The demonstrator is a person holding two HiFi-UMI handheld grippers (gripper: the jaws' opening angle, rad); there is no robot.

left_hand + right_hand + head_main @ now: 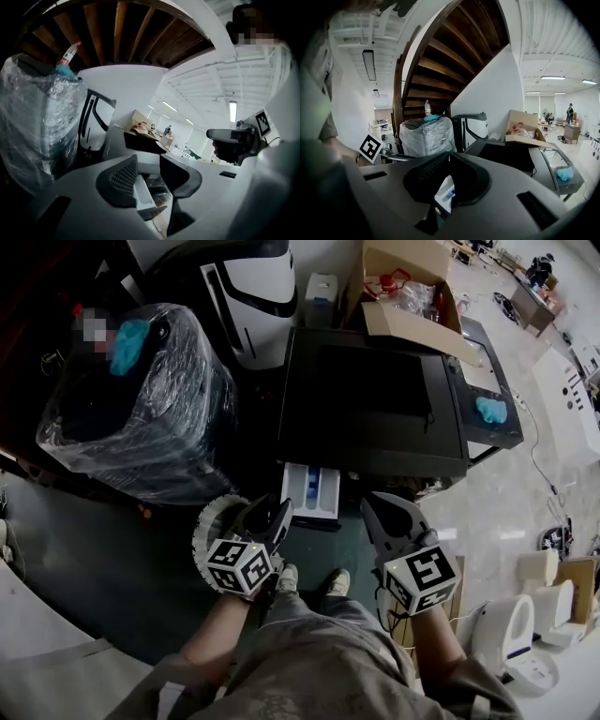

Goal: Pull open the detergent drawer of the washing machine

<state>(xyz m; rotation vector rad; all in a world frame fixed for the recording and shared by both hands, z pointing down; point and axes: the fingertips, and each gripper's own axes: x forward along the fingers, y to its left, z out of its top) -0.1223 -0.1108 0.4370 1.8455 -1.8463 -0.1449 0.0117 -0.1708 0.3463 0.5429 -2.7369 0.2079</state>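
The detergent drawer [311, 491] stands pulled out from the front of the washing machine [375, 399], at the machine's left top corner. It is white inside w/ a blue part, and its compartments are open to above. In the left gripper view the drawer [143, 197] shows through the gap of the jaws, lower down and beyond them.

Left hand-held gripper [270, 512] is just beside the drawer's front-left corner and points fwd toward the machine. Its jaws are spread [147, 161], w/ nothing held between them. Whether a jaw touches the drawer edge I cannot tell.

Right hand-held gripper [372, 502] is to the right of the drawer, apart from it, near the machine's front edge, also pointing fwd. Its jaws are pressed together at the tips [449, 154] and pinch nothing; the drawer [443, 192] is seen only behind them.

Both forearms reach fwd from the body, marker cubes toward the person. The shoes [286, 577] stand on the floor just under the drawer.

Left of the machine is dark floor, then a plastic-wrapped appliance [141, 399]. On the far right corner of the machine stands a cardboard box [403, 287]. At right a lower shelf carries a blue cloth [490, 409], and beyond it the pale floor is open.
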